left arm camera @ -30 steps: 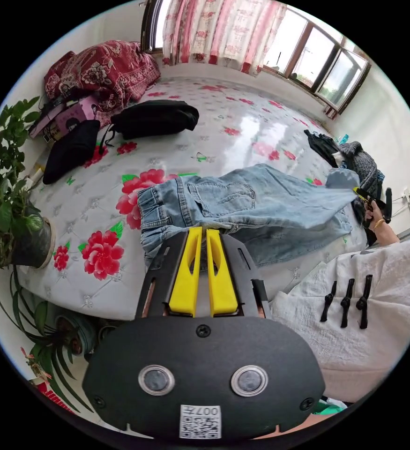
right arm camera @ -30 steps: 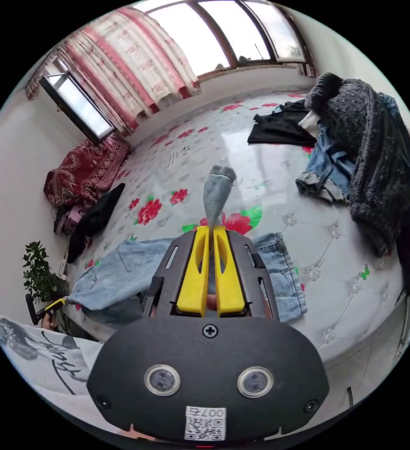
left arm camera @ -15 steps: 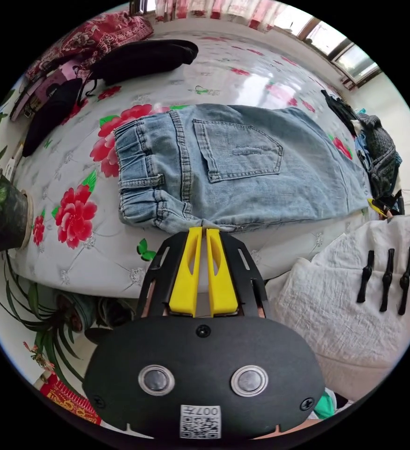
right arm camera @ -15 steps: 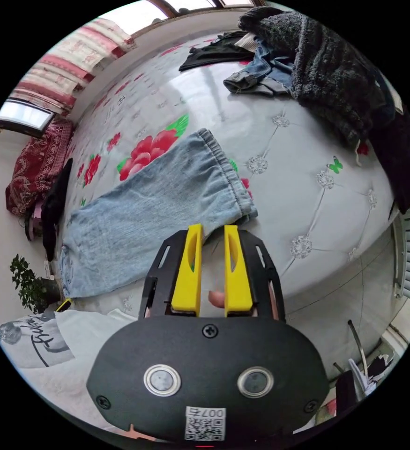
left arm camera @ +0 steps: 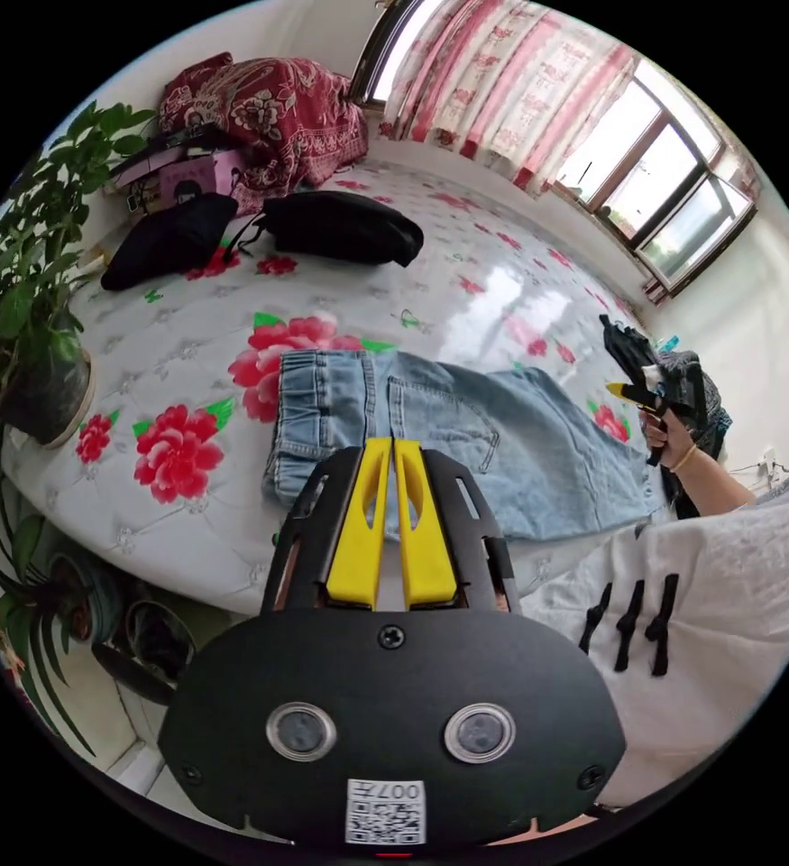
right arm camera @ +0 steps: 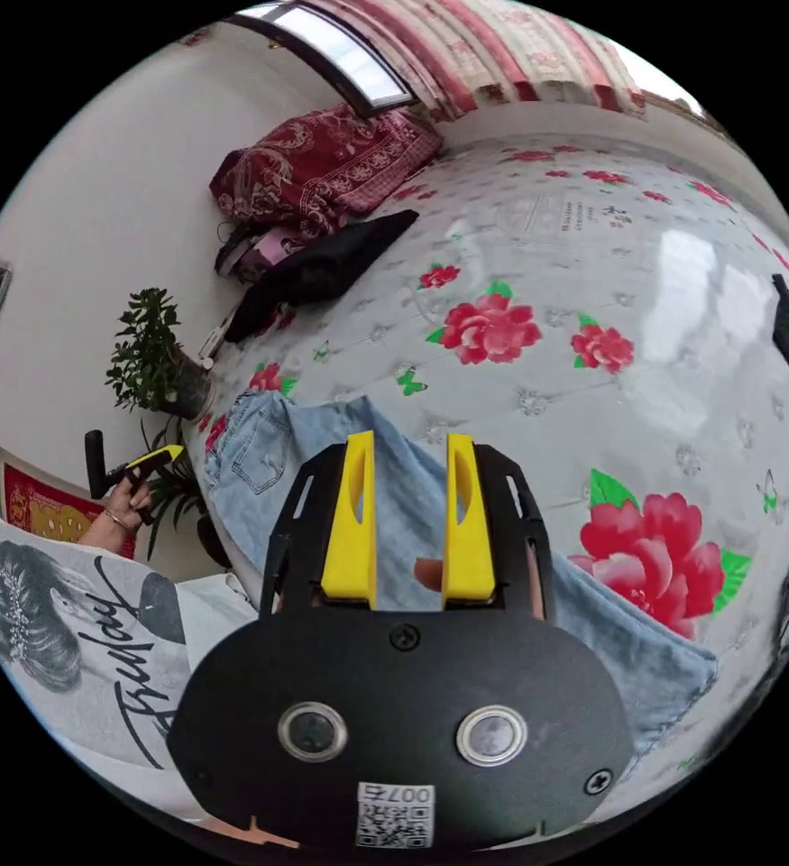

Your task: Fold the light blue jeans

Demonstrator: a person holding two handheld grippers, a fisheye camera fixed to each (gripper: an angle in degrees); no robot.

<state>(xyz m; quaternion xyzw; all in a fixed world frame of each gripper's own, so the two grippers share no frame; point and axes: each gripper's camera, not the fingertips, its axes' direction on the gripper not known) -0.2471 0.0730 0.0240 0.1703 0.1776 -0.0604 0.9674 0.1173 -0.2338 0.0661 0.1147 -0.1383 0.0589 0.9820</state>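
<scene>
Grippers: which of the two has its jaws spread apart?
The right gripper: its yellow jaws stand apart above the light blue jeans. The left gripper has its jaws nearly together.

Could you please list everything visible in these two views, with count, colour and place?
Jeans: one, light blue, flat on the bed.
Bed: one, grey with red flowers.
Black garments: two, far side of the bed.
Quilt: one, dark red, by the wall.
Potted plant: one, green, at the bed's edge.
Clothes pile: dark, at the bed's other end.
Curtains: pink and white, at the window.
Left gripper: jaws shut, above the jeans.
Right gripper: jaws open.
</scene>
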